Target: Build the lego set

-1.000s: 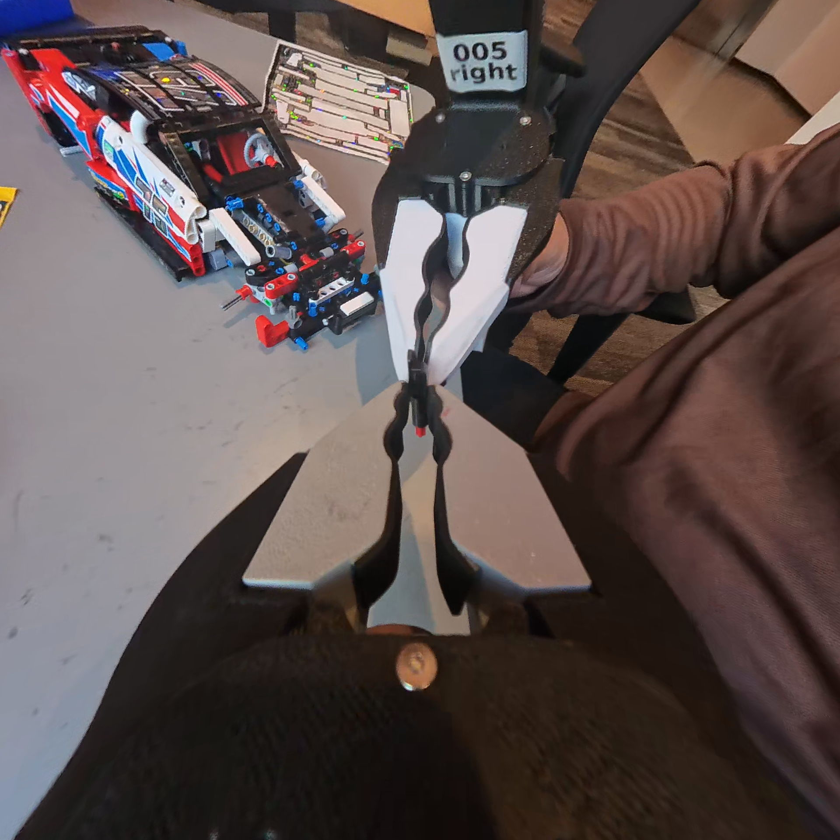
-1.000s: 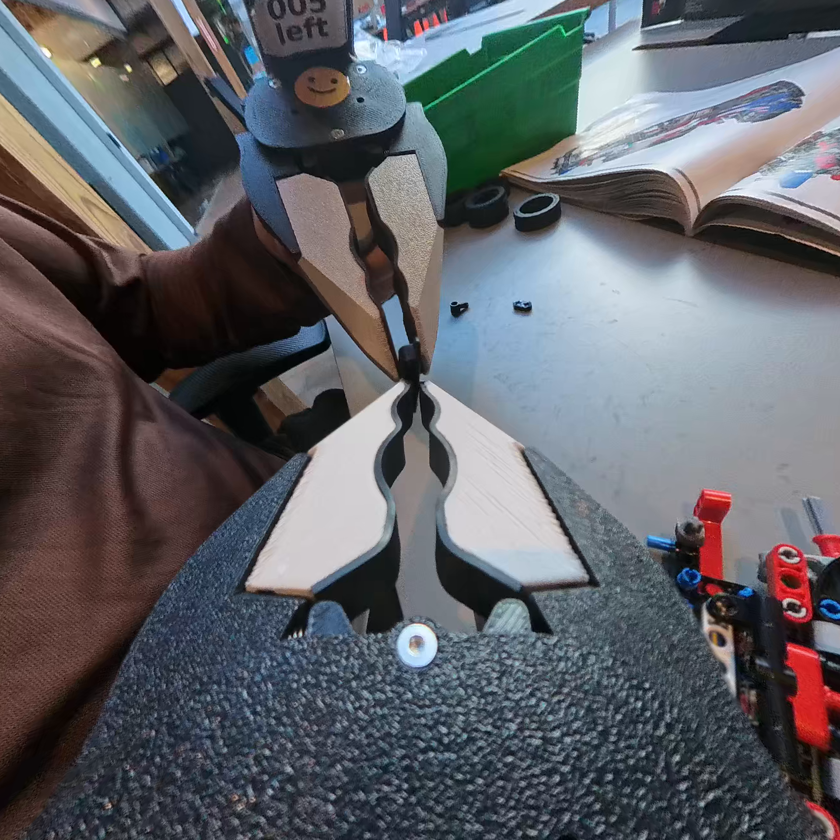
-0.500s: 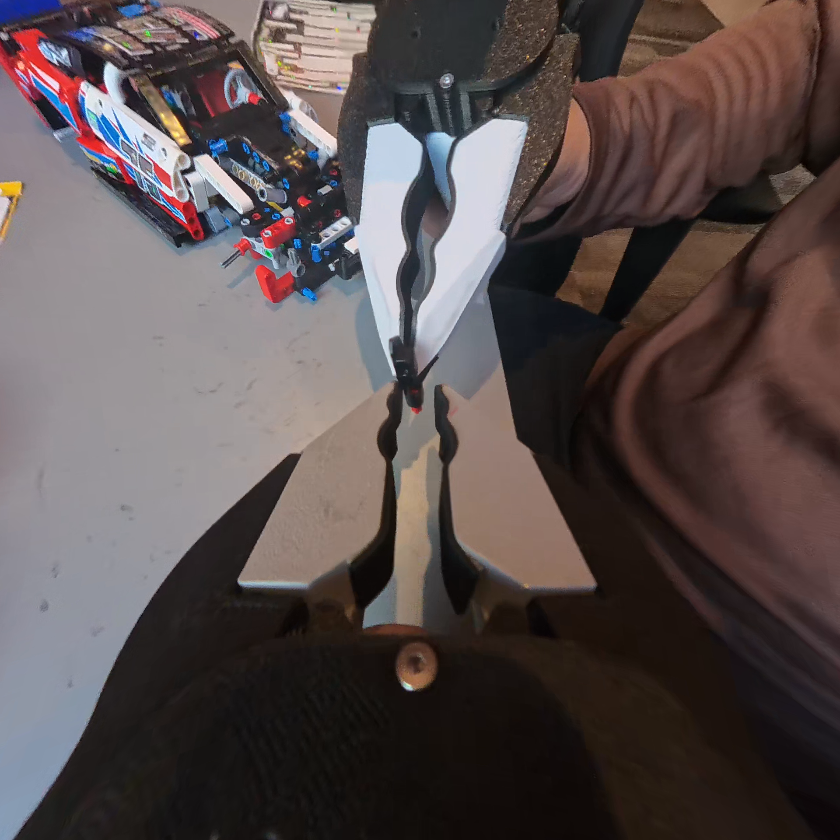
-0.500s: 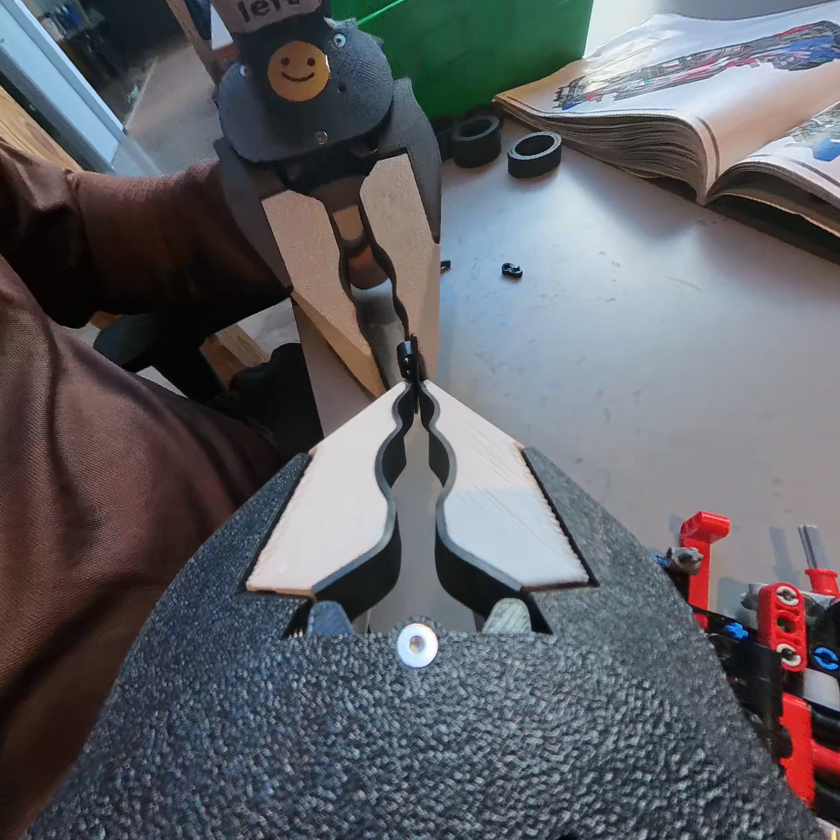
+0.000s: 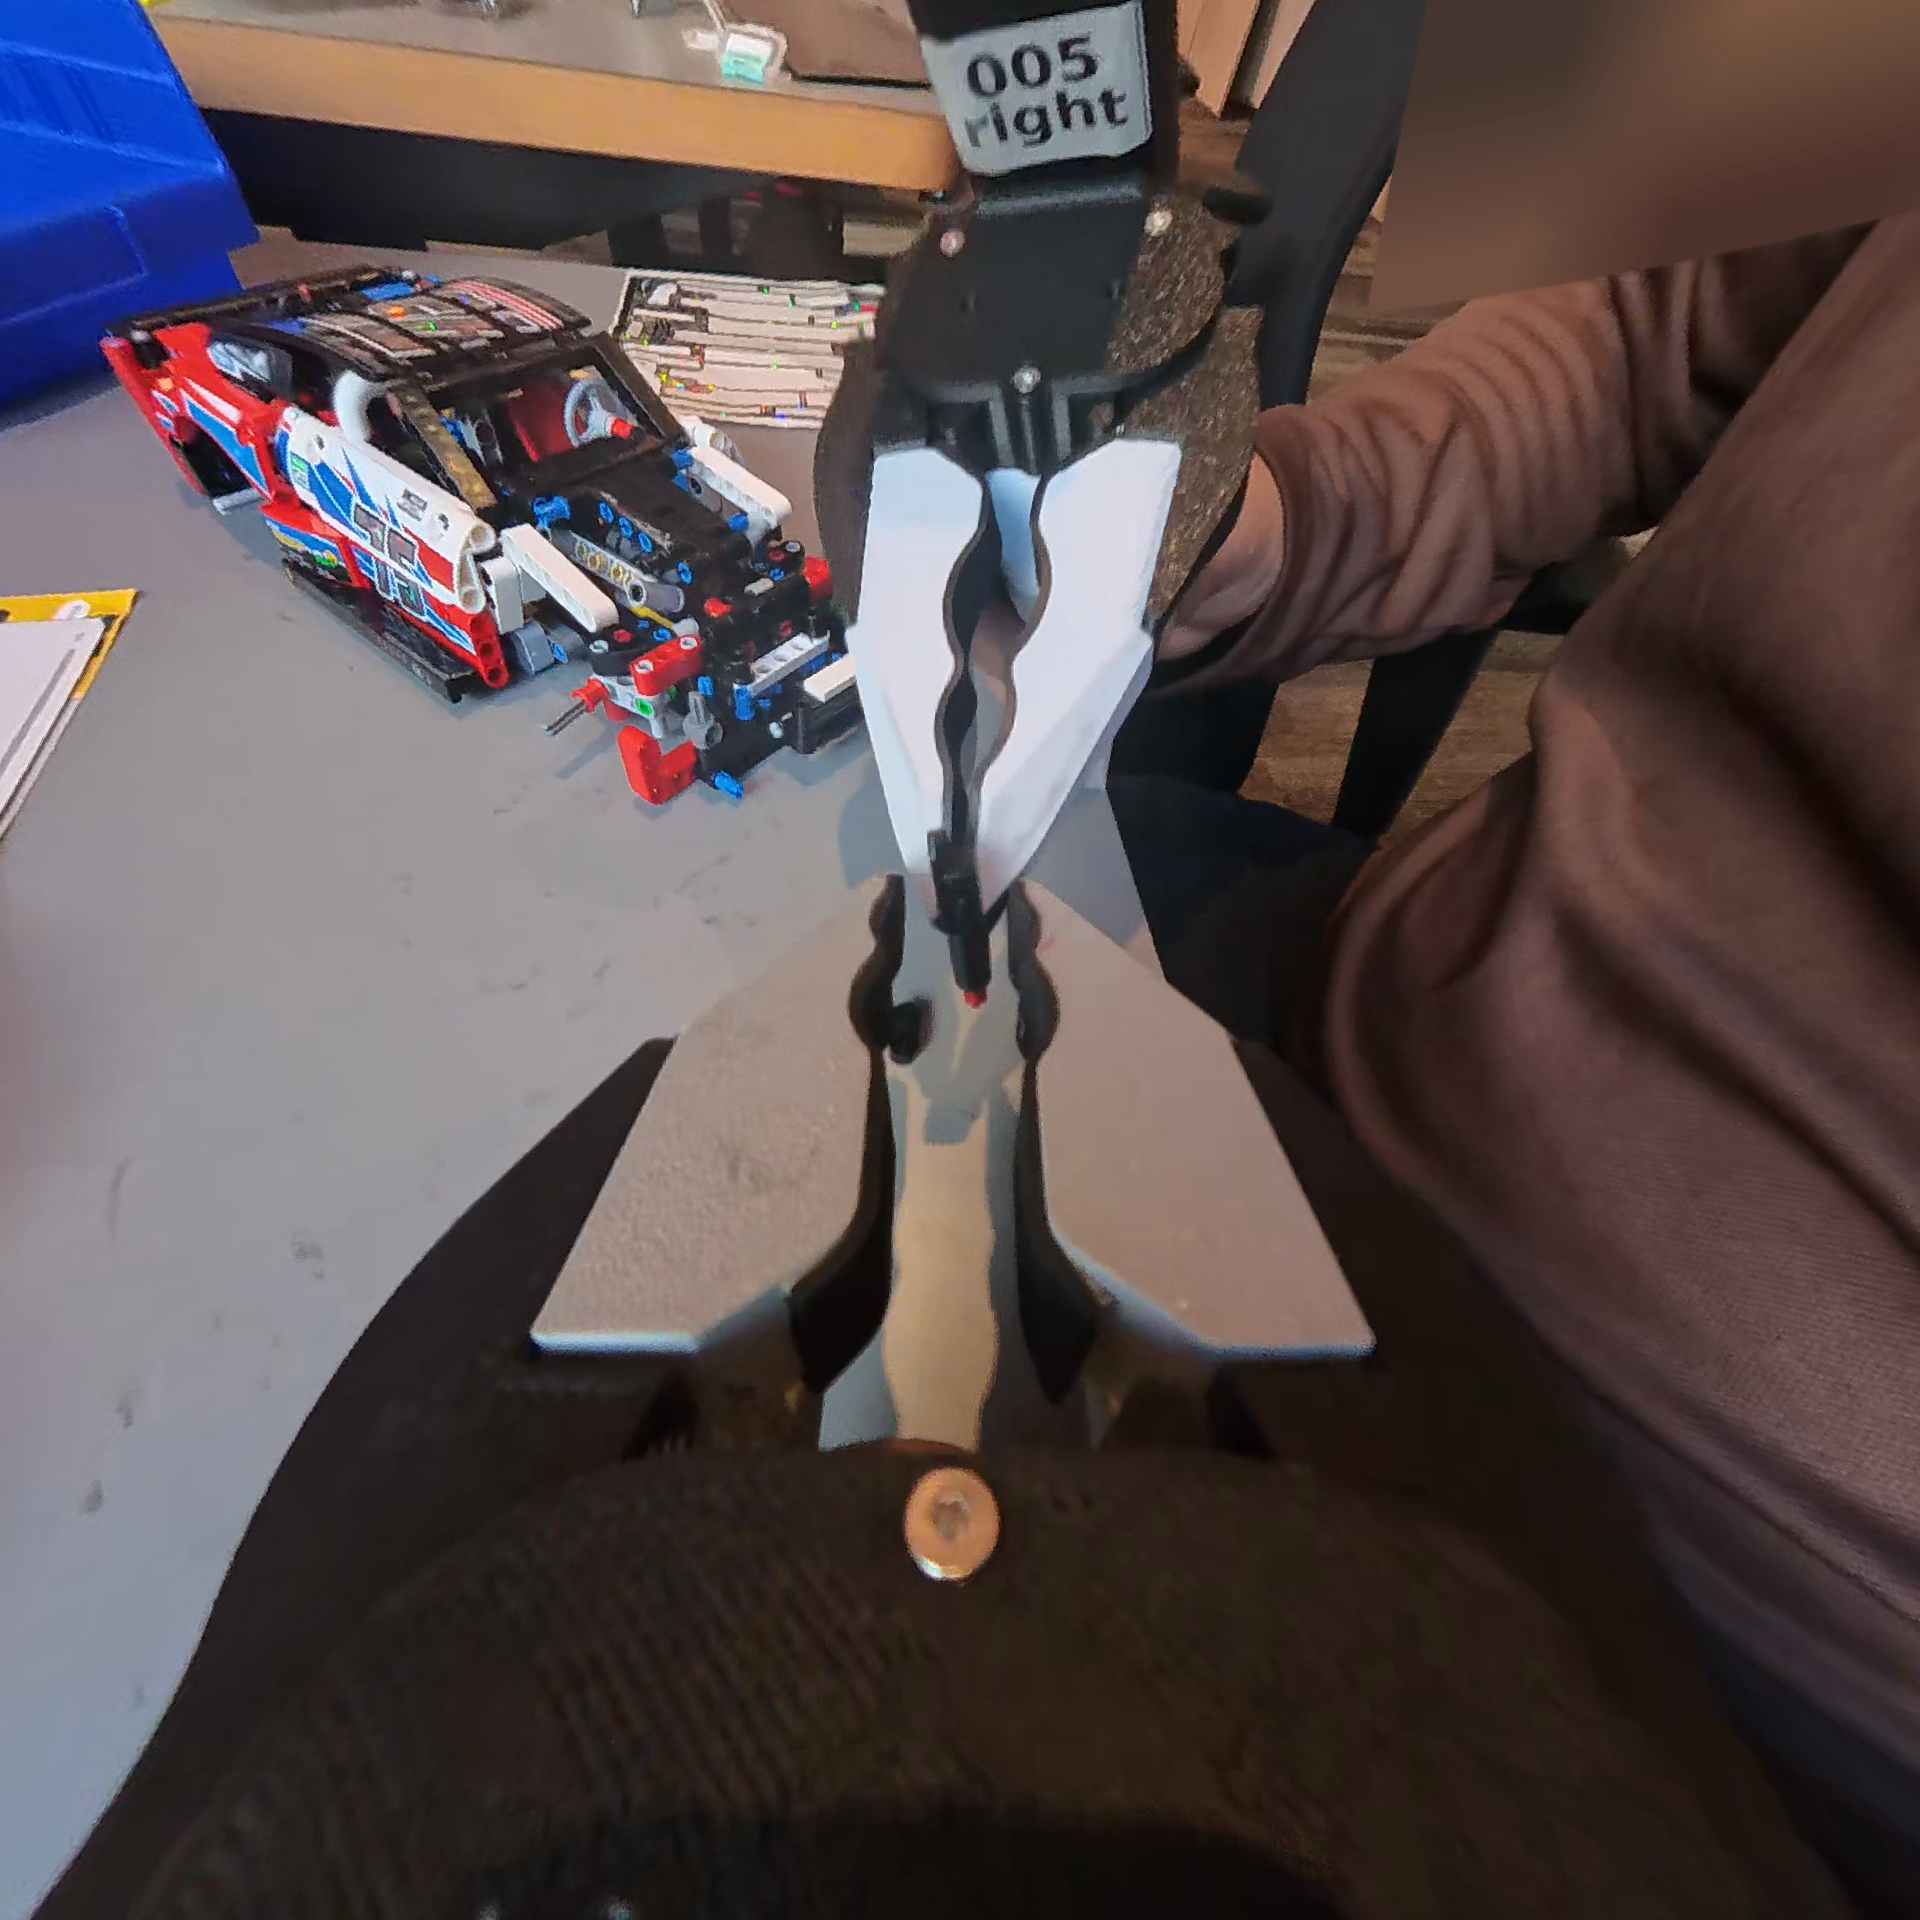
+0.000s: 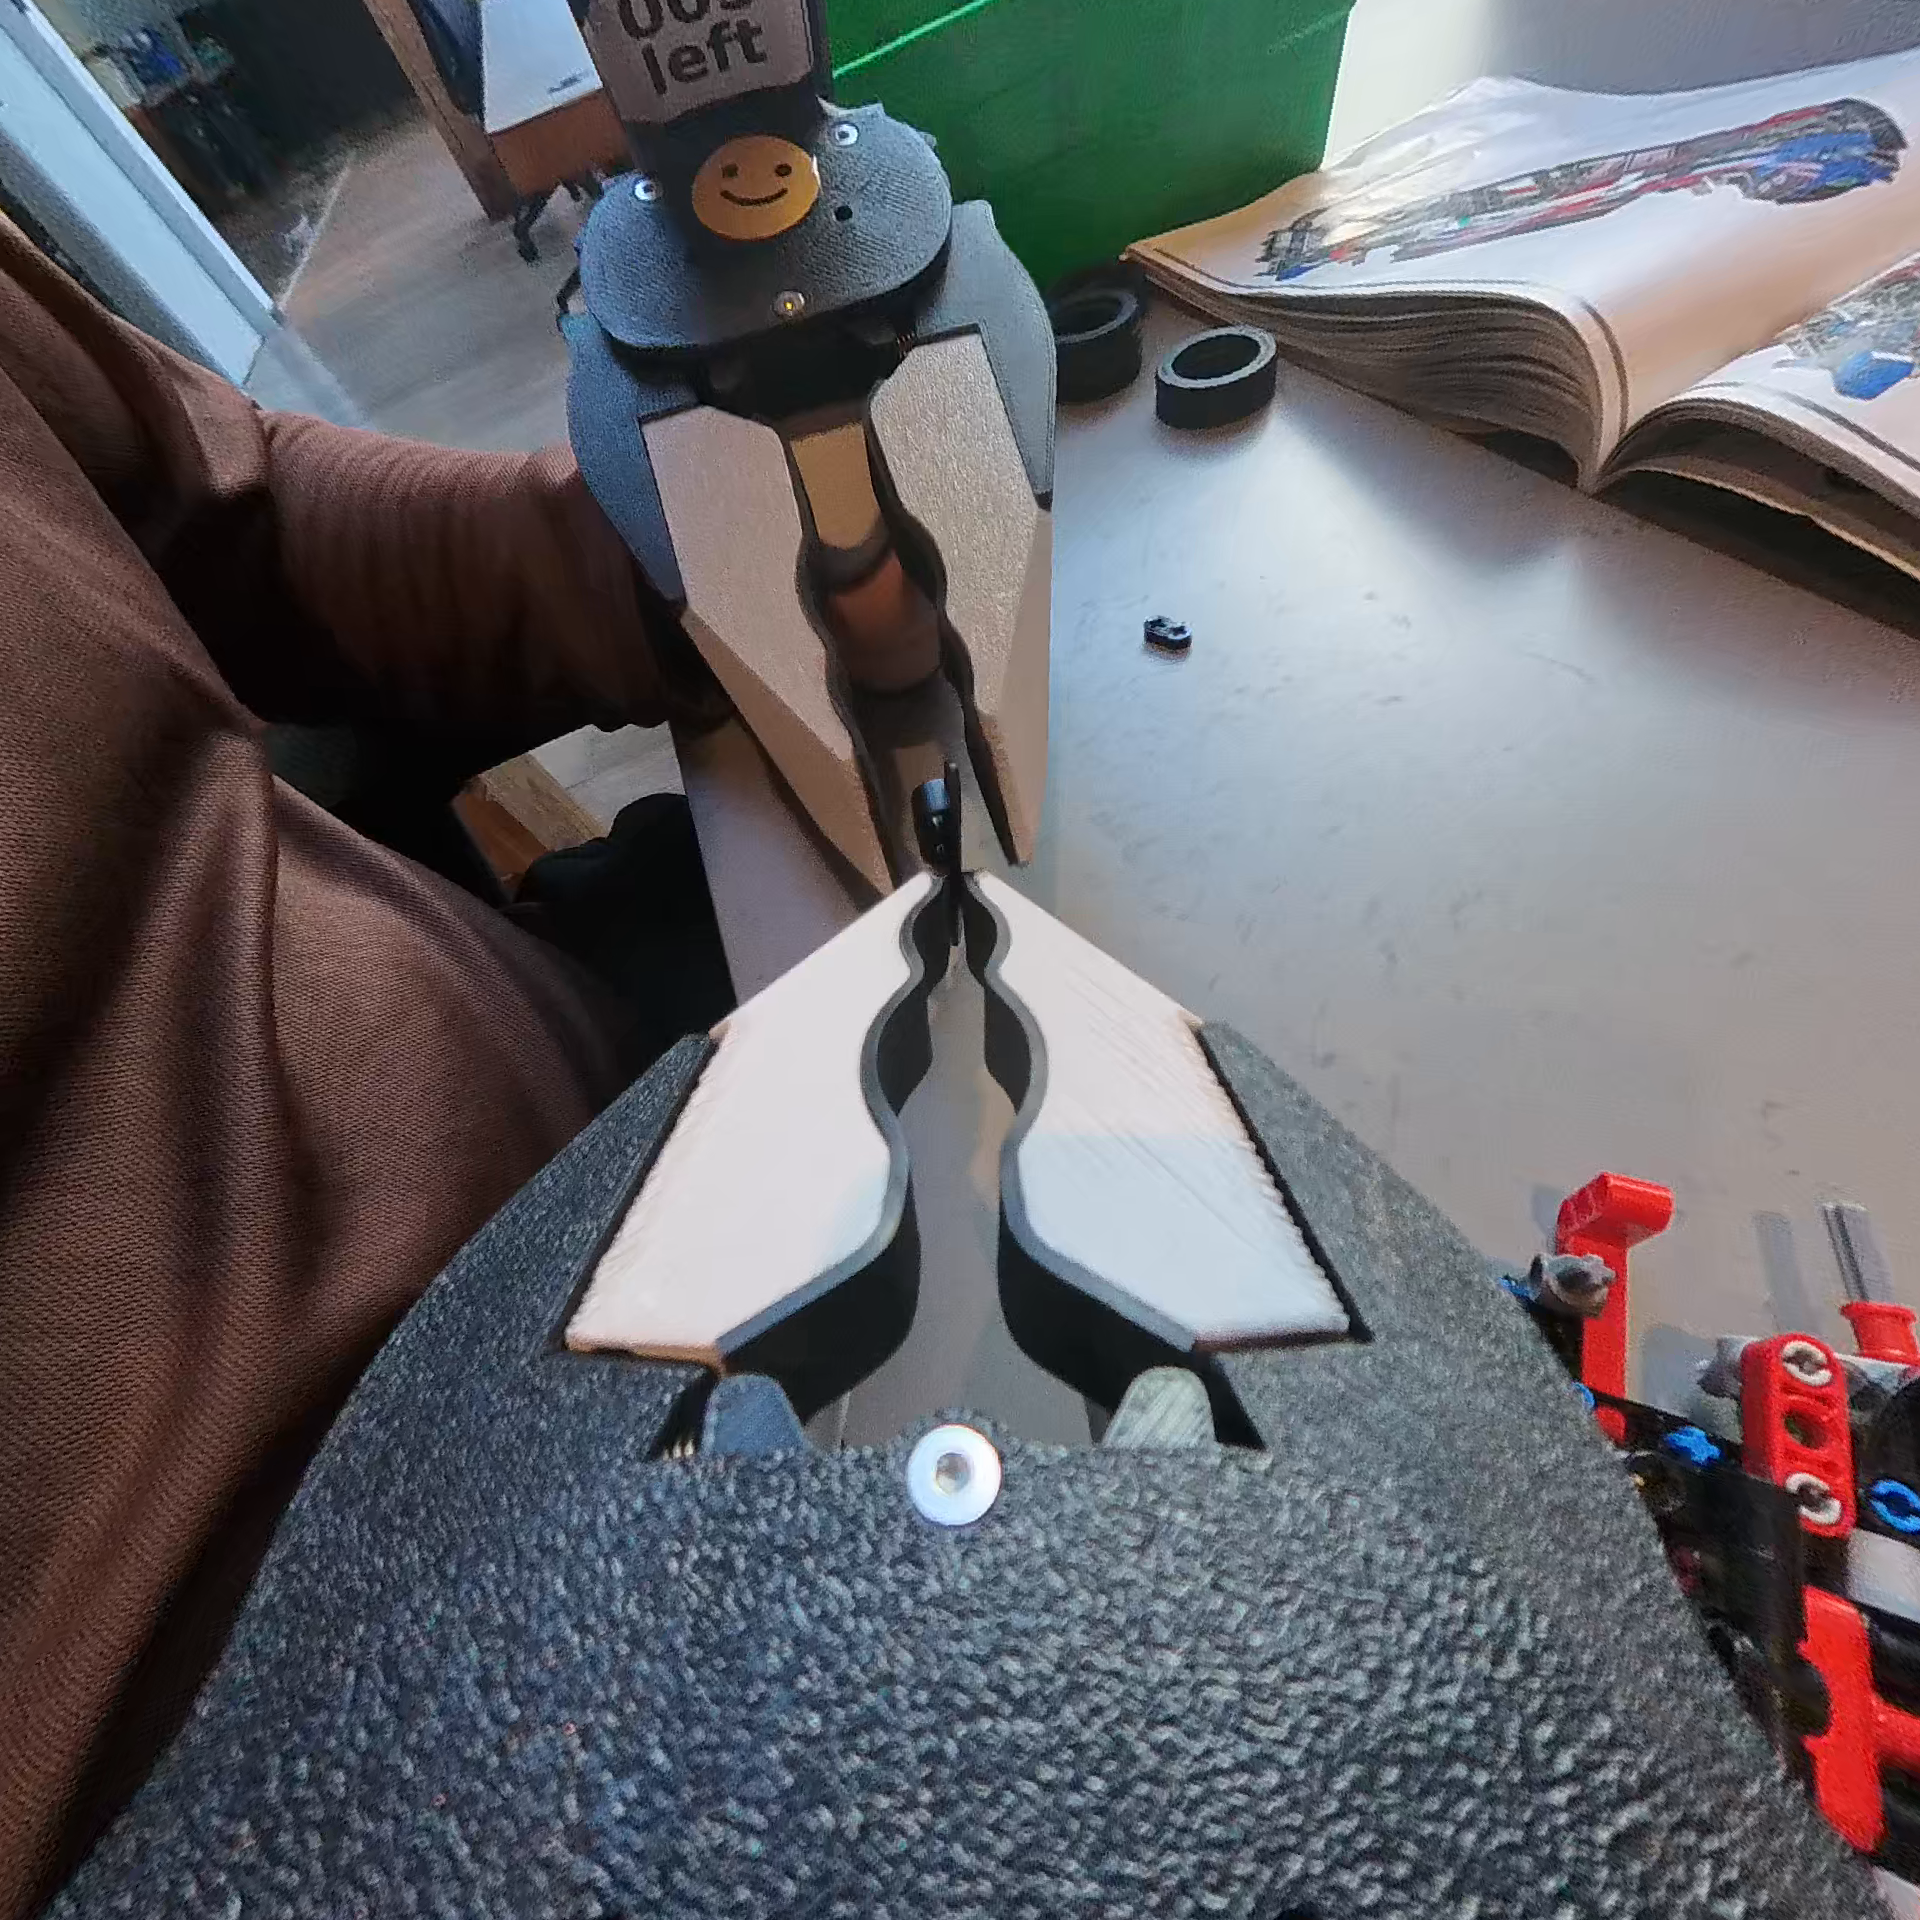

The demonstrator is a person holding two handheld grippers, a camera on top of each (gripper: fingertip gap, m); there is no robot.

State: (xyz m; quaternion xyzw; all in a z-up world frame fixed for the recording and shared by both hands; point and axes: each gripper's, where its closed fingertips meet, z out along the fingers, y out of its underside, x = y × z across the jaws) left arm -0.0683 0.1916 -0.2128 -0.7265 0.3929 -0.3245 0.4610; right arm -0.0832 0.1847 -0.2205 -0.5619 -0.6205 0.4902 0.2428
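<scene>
My right gripper is shut on a small black Lego pin piece with a red tip, held in the air over the table's near edge. The piece also shows in the right wrist view. My left gripper faces it tip to tip. Its fingers are open on either side of the piece and do not clamp it. In the left wrist view the right gripper comes down from above. The partly built red, white and blue Lego car lies on the grey table, its open front assembly toward me.
An open instruction book, a green bin, two black tyres and a loose black piece lie beyond. A blue bin and a sticker sheet are behind the car. The person's brown sleeve is close by. The tips of both grippers are at nearly the same place.
A second ago both grippers pinched the small piece. My left gripper has since opened and let go, while the right one keeps hold of it.
</scene>
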